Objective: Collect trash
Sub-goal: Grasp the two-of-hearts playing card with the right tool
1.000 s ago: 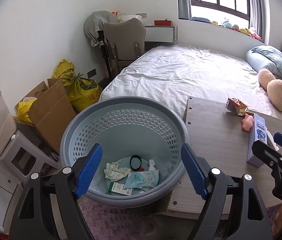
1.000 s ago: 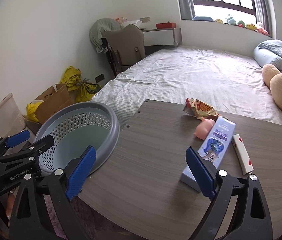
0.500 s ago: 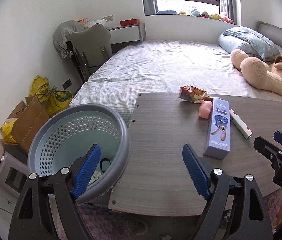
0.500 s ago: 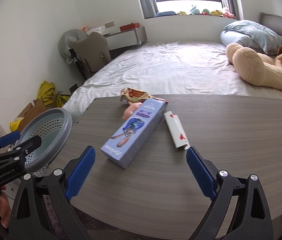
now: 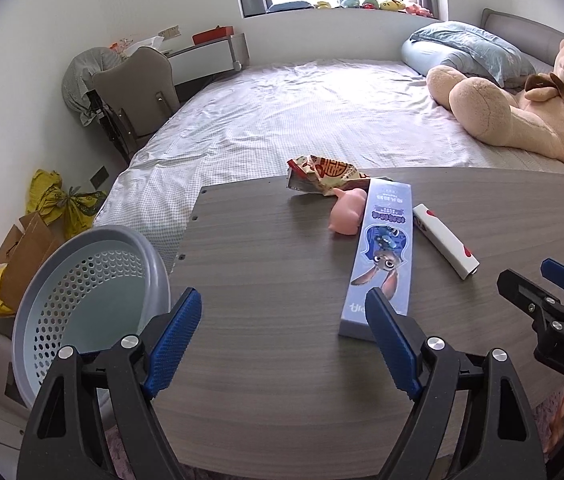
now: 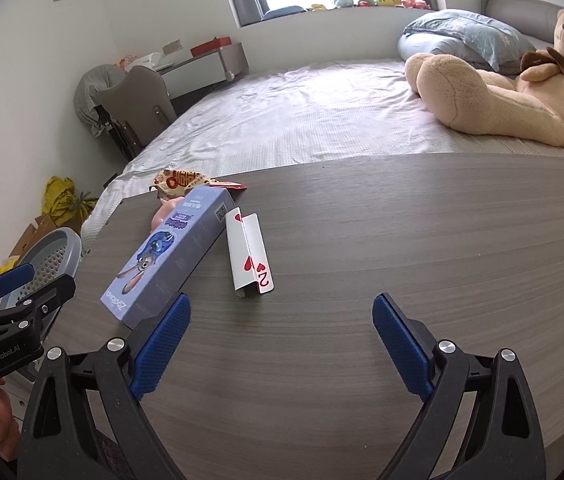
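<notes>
Both the left gripper (image 5: 284,340) and the right gripper (image 6: 279,342) hover with jaws wide apart and empty. The blue carton (image 6: 169,260) lies on the table (image 6: 402,240) just ahead of the right gripper's left jaw, with the folded playing card (image 6: 247,256) between the jaws and farther out. The carton is probably light, stiff cardboard; pinch across its narrow width. The card looks thin and slippery, so take its raised fold.

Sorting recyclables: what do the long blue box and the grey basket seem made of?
Blue box: likely thin printed cardboard, with crisp folded edges and a slightly satin printed face. Grey basket: apparently moulded plastic, with a smooth matte rim and regular punched holes.
</notes>
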Available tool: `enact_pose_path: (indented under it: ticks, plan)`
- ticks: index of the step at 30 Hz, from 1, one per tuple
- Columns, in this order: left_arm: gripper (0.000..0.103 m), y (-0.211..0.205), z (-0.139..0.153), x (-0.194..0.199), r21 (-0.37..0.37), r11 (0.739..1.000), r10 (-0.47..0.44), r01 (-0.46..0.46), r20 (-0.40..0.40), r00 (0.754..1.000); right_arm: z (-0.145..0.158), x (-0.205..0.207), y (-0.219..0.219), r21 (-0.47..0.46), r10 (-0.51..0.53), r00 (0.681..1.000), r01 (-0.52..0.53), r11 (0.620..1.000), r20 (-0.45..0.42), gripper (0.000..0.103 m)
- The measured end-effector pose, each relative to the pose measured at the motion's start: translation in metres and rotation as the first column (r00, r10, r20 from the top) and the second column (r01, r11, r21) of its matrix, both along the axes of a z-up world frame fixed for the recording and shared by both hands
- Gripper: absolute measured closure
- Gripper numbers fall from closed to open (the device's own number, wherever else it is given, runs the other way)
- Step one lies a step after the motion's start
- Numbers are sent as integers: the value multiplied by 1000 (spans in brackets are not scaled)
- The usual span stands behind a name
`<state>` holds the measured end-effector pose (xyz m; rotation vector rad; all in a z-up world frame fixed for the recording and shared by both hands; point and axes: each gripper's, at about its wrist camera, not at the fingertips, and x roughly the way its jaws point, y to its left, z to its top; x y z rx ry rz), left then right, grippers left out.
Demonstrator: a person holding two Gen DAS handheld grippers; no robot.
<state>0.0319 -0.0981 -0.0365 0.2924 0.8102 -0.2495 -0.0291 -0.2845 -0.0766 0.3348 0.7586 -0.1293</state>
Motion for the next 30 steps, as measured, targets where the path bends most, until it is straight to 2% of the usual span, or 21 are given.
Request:
enact_pose_path:
  ticks: [6,14,27,30]
  plan:
    - [23,-16,-10,21,1,1000,-21,21,-17,1000,-5,20,-3,-3,4,1000,-5,1000,-16,12]
    - [23,-20,-14,38,-18,999,-28,27,-31,999,-10,37,-1,-6,16,995,-17,1000,-97,12]
    - [23,-15,-11,40,-39,999,-19,18,-31,999,-11,61,8,-56,36,988,-45,997,-151,13]
    - [23,-14,-10,39,-43,999,-18,17,-30,999,-12,67,10,-80,39,986,-52,995,-161,15]
